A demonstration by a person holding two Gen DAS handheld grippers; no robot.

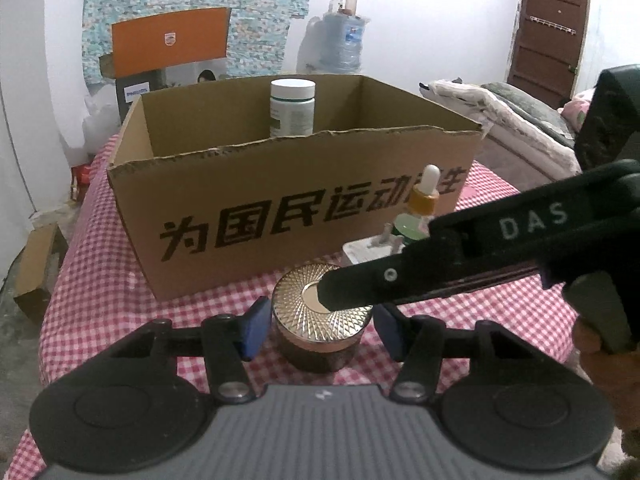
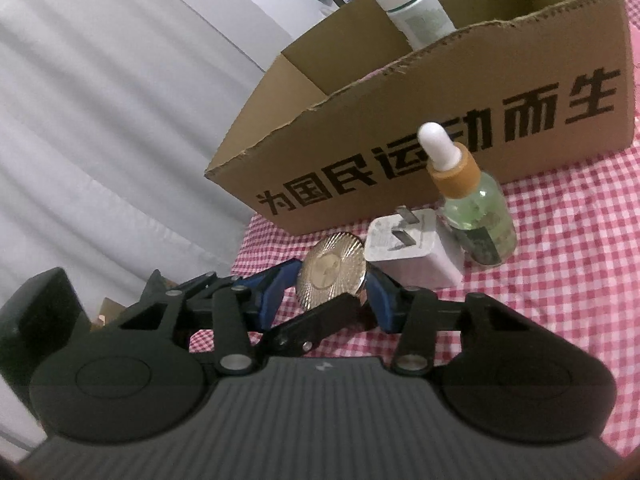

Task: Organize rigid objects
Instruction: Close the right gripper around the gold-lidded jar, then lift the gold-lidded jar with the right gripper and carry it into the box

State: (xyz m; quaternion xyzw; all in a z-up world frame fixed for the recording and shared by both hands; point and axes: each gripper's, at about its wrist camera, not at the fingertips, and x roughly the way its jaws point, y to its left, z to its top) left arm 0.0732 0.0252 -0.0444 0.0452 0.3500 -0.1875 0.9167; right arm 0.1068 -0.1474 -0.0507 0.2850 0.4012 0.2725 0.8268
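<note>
Gold and ribbed on its lid, dark on its body, the jar (image 1: 316, 348) stands upright on the red-and-white checked cloth of the counter (image 1: 100, 280), at the near edge in front of everything else. The left gripper (image 1: 320, 328) has closed on it: its blue pads (image 1: 256, 328) sit flush against the jar's two sides, below the lid. The right gripper (image 2: 332, 292) comes in from the right, held in a person's hand (image 1: 596, 344), and in the left wrist view one black finger (image 1: 400, 276) lies across the lid with its tip over the centre. In its own view its blue pads stand on either side of the gold lid, close to the rim, but whether they press on it I cannot tell. Just behind the jar lies a white plug adapter (image 2: 416, 256) with its prongs up. Touching or nearly touching it, a green glass dropper bottle (image 2: 476, 216) with an orange collar and white bulb stands upright. Behind these sits an open cardboard box (image 1: 280, 208) printed with black characters. Inside it a white-capped bottle (image 1: 292, 112) stands against the back wall. Beyond the counter are an orange carton (image 1: 168, 40), a water jug (image 1: 344, 40), folded bedding (image 1: 520, 120) and a brown door (image 1: 548, 32).
</note>
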